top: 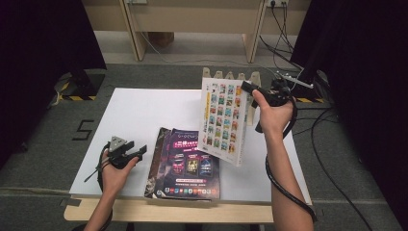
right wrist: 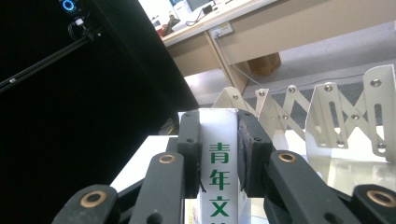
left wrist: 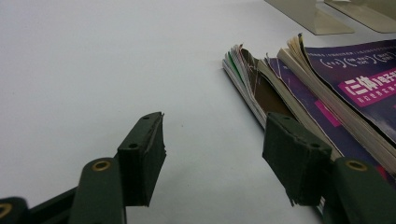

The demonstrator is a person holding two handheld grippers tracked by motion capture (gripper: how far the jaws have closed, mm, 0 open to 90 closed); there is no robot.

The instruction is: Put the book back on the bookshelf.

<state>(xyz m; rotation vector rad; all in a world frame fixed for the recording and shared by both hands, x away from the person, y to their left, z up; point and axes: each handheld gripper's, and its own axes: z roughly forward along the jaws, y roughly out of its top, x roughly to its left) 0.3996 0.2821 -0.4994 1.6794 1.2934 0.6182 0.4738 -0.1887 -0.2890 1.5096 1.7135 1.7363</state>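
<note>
Lifted book (top: pixel 223 120) — spine half-hidden between right gripper (right wrist: pixel 218 156) pads

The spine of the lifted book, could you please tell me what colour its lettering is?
Green characters on a white spine, clearest in the right gripper view.

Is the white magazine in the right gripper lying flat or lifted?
Lifted: the right gripper clamps the white magazine by its spine, holding it above the table.

In front of you is a white table (top: pixel 139 115) with a pale wooden front edge. A stack of purple-covered magazines (top: pixel 185 163) lies flat at its six o'clock edge. A cream folding rack (top: pixel 231 76) stands at one o'clock.
</note>
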